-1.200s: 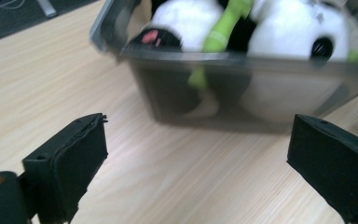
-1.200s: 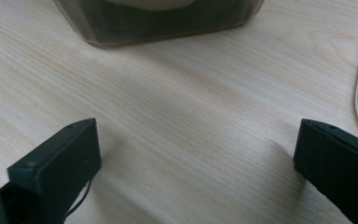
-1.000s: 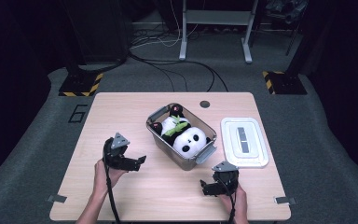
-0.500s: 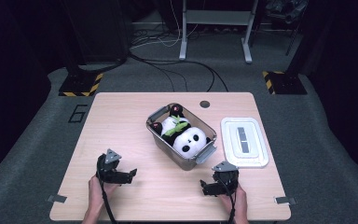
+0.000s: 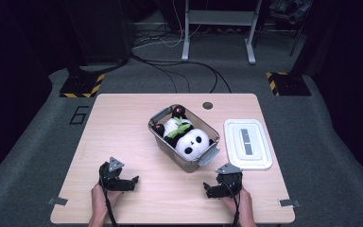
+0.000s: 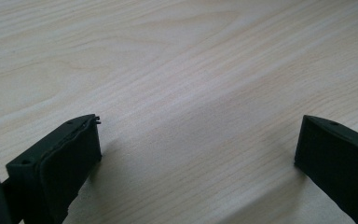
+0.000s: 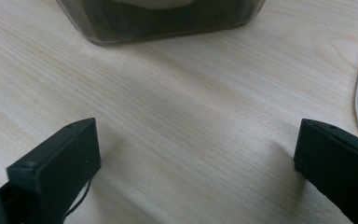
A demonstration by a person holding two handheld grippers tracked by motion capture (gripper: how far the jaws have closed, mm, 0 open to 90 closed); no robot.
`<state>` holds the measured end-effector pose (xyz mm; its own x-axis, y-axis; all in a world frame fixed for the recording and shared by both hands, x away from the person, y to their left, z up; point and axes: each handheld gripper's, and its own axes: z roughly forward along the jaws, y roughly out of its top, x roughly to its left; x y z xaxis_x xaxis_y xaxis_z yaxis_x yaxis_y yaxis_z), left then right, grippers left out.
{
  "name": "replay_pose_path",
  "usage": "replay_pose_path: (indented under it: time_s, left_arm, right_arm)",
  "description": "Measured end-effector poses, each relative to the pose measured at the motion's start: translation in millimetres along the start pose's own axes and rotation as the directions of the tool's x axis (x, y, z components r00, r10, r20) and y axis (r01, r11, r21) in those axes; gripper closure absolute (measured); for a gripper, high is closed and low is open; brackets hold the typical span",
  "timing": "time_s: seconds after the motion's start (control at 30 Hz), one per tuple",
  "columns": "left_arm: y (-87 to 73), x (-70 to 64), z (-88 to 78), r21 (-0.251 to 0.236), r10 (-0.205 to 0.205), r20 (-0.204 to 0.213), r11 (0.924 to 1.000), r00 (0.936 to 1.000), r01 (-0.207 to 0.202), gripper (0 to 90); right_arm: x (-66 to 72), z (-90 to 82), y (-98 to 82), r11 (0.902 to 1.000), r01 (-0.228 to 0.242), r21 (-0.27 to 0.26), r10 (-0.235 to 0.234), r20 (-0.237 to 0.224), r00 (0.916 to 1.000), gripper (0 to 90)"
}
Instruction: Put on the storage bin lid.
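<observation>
My left gripper [image 5: 133,181] has dropped back from mid-table to the lower left of the high view, fingers spread wide over bare table [image 5: 123,123], gripping nothing. My right gripper [image 5: 208,190] rests lower centre-right, fingers equally apart. The plush panda [image 5: 189,141] lies in the clear bin [image 5: 159,143] at centre; the white lid [image 5: 260,163] waits right. I judge stowing finished, lidding next.
</observation>
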<state>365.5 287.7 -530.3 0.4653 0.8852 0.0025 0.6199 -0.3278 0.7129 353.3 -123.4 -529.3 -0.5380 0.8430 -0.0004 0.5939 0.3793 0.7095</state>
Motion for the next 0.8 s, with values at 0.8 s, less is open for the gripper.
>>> replay_pose_path:
  time_s: [0.8]
  left_arm:
    - [0.7,-1.5,1.6,-0.005,0.012,0.015,0.9999,0.9998,-0.012,0.0]
  right_arm:
    - [-81.6,-38.3,27.0,0.9942,-0.070,-0.082,0.080,0.122,0.9893,0.0]
